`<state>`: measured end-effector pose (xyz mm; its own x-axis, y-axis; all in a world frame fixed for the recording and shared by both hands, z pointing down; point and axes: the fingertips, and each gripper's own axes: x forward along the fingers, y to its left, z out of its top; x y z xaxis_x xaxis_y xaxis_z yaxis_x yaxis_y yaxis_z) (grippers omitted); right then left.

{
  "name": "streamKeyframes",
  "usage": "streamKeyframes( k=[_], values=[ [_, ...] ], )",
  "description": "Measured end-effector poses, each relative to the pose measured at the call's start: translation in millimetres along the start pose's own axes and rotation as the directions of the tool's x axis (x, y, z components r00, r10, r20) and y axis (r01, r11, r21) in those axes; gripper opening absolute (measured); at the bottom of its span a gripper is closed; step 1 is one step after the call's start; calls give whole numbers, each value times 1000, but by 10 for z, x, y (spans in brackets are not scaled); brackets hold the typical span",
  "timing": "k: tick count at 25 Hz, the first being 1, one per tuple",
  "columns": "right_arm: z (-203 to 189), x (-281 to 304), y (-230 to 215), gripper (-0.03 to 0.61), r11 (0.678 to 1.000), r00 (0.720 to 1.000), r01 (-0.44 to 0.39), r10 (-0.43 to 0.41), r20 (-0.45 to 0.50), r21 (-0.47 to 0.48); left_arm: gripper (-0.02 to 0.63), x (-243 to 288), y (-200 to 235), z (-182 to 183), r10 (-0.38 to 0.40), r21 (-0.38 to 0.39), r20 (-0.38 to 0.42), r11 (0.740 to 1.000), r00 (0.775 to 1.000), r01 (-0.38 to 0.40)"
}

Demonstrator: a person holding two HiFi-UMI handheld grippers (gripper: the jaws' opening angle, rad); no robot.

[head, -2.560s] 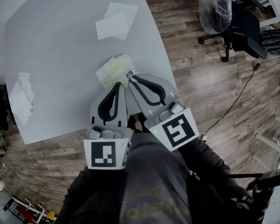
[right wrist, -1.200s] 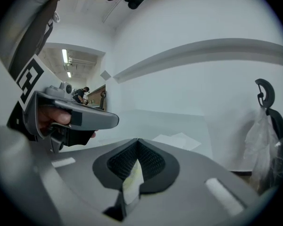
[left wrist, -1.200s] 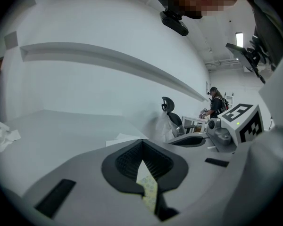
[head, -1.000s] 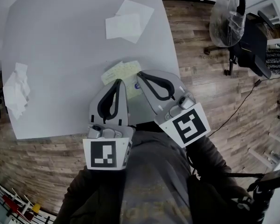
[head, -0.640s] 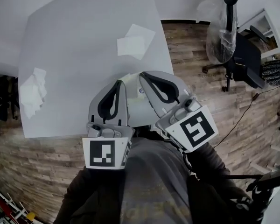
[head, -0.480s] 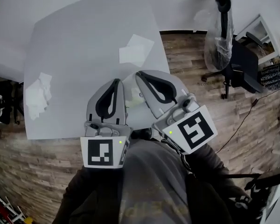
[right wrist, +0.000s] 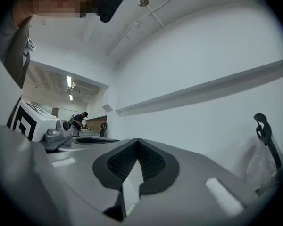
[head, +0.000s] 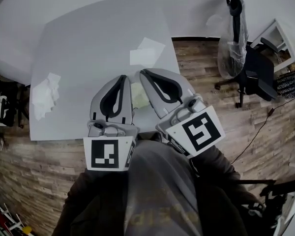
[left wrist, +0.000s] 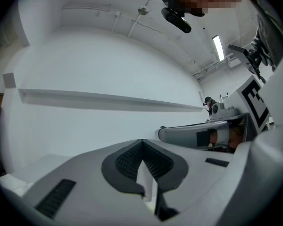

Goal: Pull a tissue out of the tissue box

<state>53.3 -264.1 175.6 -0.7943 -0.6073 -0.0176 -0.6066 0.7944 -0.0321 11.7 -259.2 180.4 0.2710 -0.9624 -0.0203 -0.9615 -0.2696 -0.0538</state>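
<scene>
Table (head: 88, 43): flat tissues (head: 146, 52), crumpled tissue (head: 45, 93), tissue box (head: 139, 95) near edge.

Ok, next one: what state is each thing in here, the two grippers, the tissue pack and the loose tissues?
Left gripper: shut, nothing in it.
Right gripper: shut, nothing in it.
Tissue pack: lying on the table, mostly hidden by the grippers.
Flat tissues: spread flat, overlapping, by the table's right edge.
Crumpled tissue: bunched up at the table's left edge.
</scene>
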Motion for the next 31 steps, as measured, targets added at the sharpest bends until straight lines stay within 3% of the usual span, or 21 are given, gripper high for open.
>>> streamKeyframes(
  k=[19, 31],
  values=[
    [-74, 24, -81, 2, 1000, 1000, 23, -23, 5, -4, -3, 84, -1, -94, -21, 7, -22, 1000, 1000, 21],
    [-81, 298, 40, 2, 1000, 1000, 1, -1, 18, -8, -3, 48, 301, -133, 5, 8, -29, 1000, 1000, -5]
  ],
)
